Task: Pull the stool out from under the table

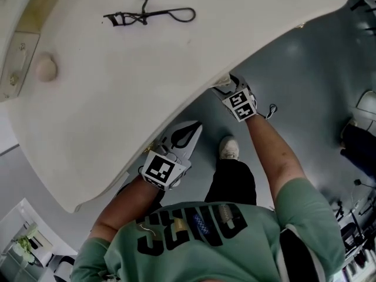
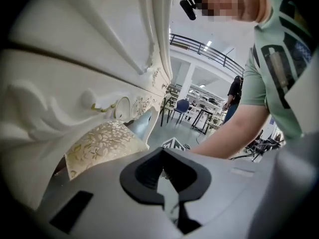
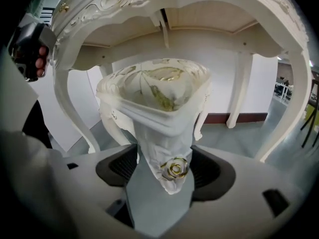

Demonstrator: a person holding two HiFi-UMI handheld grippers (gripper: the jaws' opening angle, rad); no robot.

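- While bending over the table (image 1: 117, 69), holding one gripper in each hand just at the table's front edge, tips tucking in below that edge in the head view.
- Finding the stool (image 3: 154, 91) sitting under the table, between the table's curved front legs (image 3: 75, 108) and below its carved apron, cream frame with a gold-flowered seat on top.
- Holding the right gripper (image 3: 164, 164) spread wide and aiming it in under the table, dark pads (image 3: 117, 168) flanking the stool's near corner with a gap on each side, not pressing on it.
- Showing a gold rosette (image 3: 174, 168) on that stool corner, lying right between the right pads.
- Holding the left gripper (image 2: 162, 166) narrow, jaws drawn together at the tips, gripping nothing.
- Pointing the left gripper along the table's carved front, with the stool's seat showing just beyond it, tucked below the table's drawer front and its gold knob (image 2: 97, 106).
- Showing an eyelash curler (image 1: 150, 13) lying on the table top, well back from the front edge, and a small round pale thing (image 1: 46, 69) near the table's left end; cannot tell what that is.
- Standing with a white shoe (image 1: 229, 148) on the grey floor (image 1: 317, 69) just outside the table's front edge, between the two forearms.
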